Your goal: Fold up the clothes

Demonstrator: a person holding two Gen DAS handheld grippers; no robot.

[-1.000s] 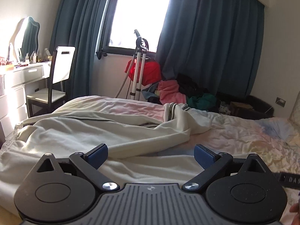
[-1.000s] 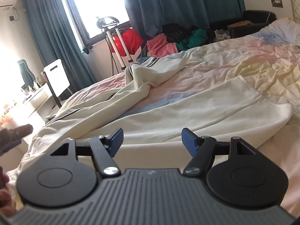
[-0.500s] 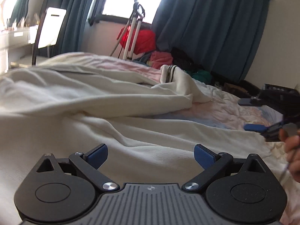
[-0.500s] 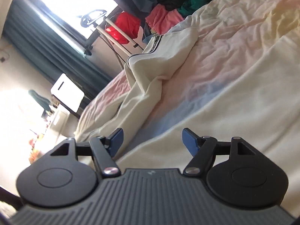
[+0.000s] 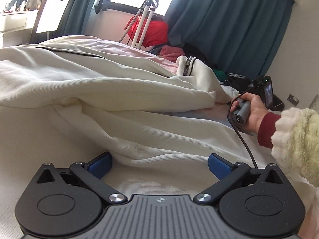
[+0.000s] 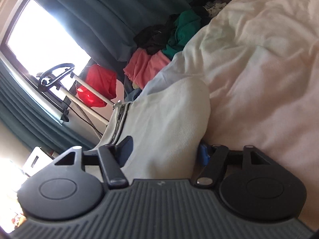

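A cream zip-up garment (image 5: 119,91) lies spread and rumpled across the bed, its black zipper tape (image 6: 119,119) at the far raised end. My left gripper (image 5: 159,165) hovers low over the near part, open, with a ridge of cream cloth between its blue pads. My right gripper (image 6: 165,153) is rolled to one side and open, with the garment's zipper end (image 6: 165,123) filling the gap between its fingers. In the left wrist view a hand (image 5: 251,115) in a fluffy sleeve holds that right gripper's handle by the garment's far end; its fingertips are hidden there.
The bed has a pale pink sheet (image 6: 269,79). Beyond its far edge lie piled pink, green and black clothes (image 6: 159,59), plus a red item on a white stand (image 5: 147,29). Teal curtains (image 5: 229,29) frame a bright window. A white chair (image 5: 51,14) stands at left.
The left gripper has dropped lower and closer to the cream cloth. The right gripper has rolled and pushed forward to the zipper end, which now sits between its fingers.
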